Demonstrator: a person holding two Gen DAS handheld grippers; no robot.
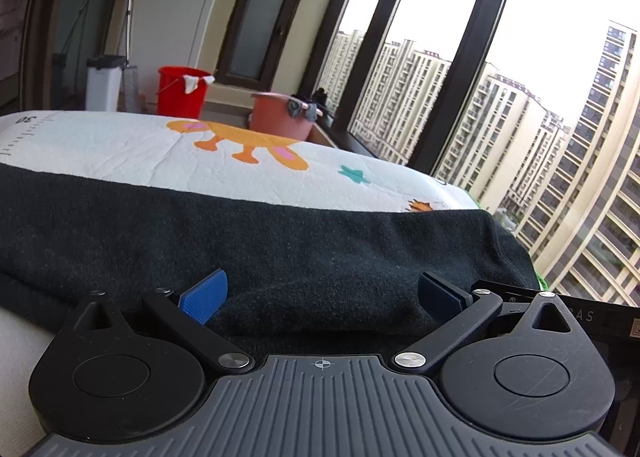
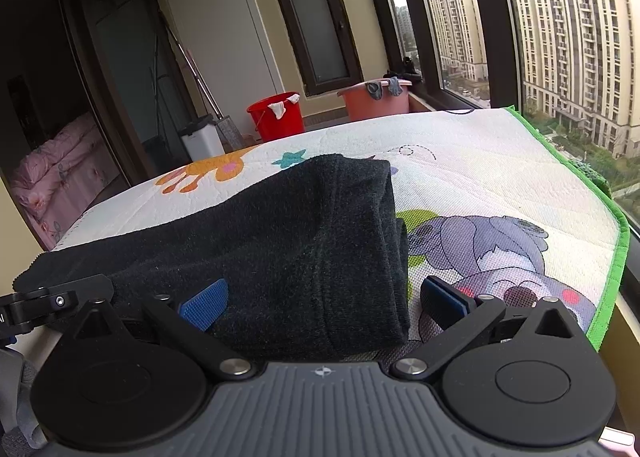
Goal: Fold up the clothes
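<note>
A dark folded garment (image 2: 280,241) is laid on the cartoon-printed mat (image 2: 500,177) that covers the counter, its stacked layers showing at the edge nearest the window side. The left gripper (image 1: 320,297) and the right gripper (image 2: 322,301) are both held low at the near edge of the cloth, fingers spread wide apart, with nothing clamped; the fabric is bulged up between them. If only the top layer is pinched, the fold is likely to be pulled open. If the two sides are closed or lifted unevenly, the bundle may be skewed, or the mat dragged toward its green-bound edge (image 2: 608,281).
</note>
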